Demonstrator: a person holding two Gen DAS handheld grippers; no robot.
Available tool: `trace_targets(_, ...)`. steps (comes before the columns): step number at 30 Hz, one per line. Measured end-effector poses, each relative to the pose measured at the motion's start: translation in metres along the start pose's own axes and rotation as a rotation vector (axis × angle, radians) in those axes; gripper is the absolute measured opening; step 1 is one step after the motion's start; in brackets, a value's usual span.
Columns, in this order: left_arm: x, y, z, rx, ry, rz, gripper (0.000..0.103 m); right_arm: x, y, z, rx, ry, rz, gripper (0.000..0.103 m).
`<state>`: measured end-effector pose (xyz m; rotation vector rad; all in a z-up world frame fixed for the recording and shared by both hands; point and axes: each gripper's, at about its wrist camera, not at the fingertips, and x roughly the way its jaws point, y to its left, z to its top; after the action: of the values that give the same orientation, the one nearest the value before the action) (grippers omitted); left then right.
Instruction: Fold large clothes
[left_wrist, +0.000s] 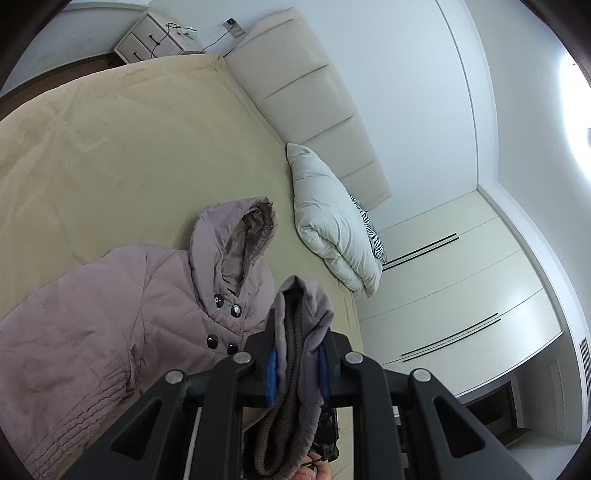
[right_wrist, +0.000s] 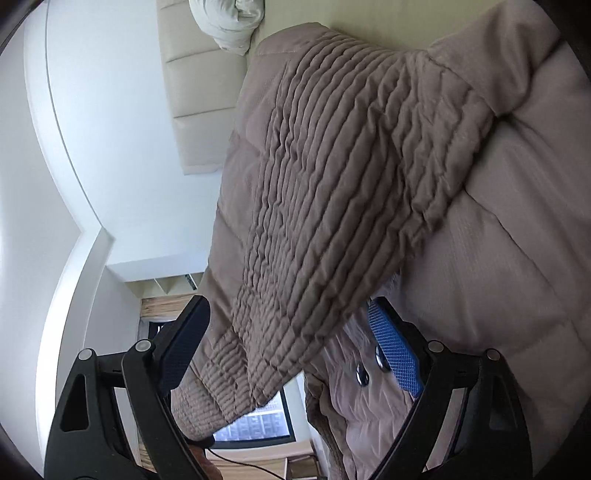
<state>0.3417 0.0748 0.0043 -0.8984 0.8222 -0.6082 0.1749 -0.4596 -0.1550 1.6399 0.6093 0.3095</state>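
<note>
A mauve quilted hooded coat (left_wrist: 110, 325) is spread on the beige bed (left_wrist: 129, 147), near a white puffy pillow (left_wrist: 332, 221). Its knit-lined cuff (left_wrist: 299, 332) is pinched tight in the left gripper (left_wrist: 297, 369). The right gripper (right_wrist: 291, 354) is spread wide, ribbed fabric draped loosely between its fingers.

Right claw (right_wrist: 291, 347) spread wide; ribbed cuff of mauve padded coat (right_wrist: 332, 184) hangs between fingers, unpinched.

No text, label or number is legible
</note>
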Motion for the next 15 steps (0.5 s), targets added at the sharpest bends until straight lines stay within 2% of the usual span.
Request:
trace_targets(2, 0.0, 0.003, 0.0, -0.008, -0.002, 0.006, 0.018, 0.007, 0.001, 0.015, 0.012, -0.039, 0.016, 0.088)
trace_targets(5, 0.001, 0.012, 0.002, -0.024, -0.007, 0.026, 0.018, -0.006, 0.003, 0.035, 0.021, -0.116, 0.033, 0.088)
trace_targets(8, 0.008, 0.024, 0.001, -0.044, -0.002, 0.049, 0.018, -0.037, 0.007, 0.05, 0.007, -0.207, 0.057, 0.088)
trace_targets(12, 0.025, 0.038, -0.004, -0.062, 0.0, 0.099, 0.018, -0.086, 0.017, 0.071, -0.014, -0.359, 0.041, 0.088)
trace_targets(13, 0.032, 0.043, -0.006, -0.067, 0.01, 0.108, 0.018, -0.093, 0.015, 0.079, 0.005, -0.35, 0.06, 0.088)
trace_targets(15, 0.049, 0.053, -0.01, -0.075, 0.033, 0.135, 0.018, -0.104, 0.017, 0.094, 0.005, -0.354, 0.033, 0.088)
